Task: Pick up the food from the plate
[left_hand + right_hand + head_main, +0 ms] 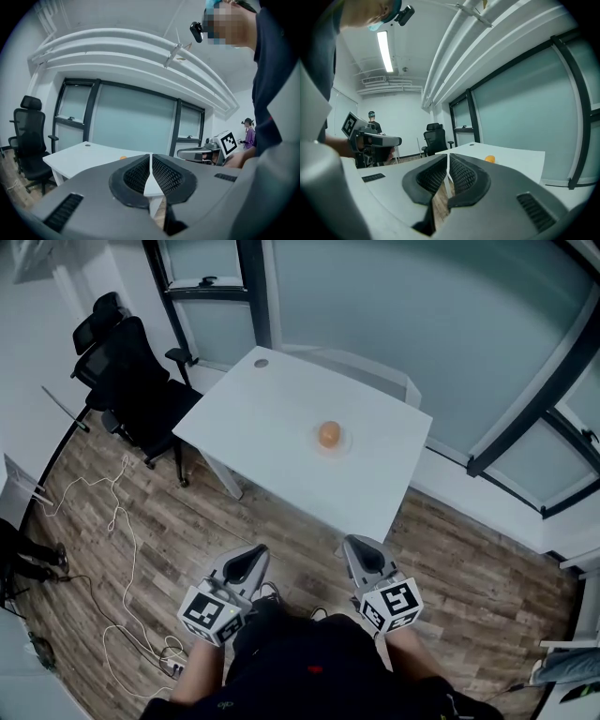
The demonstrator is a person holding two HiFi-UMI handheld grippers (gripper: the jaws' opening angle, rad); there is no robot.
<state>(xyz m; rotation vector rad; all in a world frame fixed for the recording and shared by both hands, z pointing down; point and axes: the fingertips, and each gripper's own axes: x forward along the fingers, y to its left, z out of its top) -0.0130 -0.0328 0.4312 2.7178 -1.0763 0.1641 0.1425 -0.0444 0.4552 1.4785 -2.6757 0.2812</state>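
Note:
An orange round piece of food [329,434] lies on a small clear plate [345,443] near the middle of the white table [272,418]. The food shows small and far in the right gripper view [489,159] and as a sliver in the left gripper view [123,157]. My left gripper [256,555] and right gripper [356,548] are held close to the body, over the wood floor, well short of the table. Both are shut and hold nothing. The left gripper's jaws [150,165] meet at the tips, and so do the right gripper's [448,165].
Two black office chairs [131,371] stand left of the table. White cables [122,549] trail over the floor at the left. Glass partition walls [422,324] rise behind the table. Another person [371,123] stands far off in the room.

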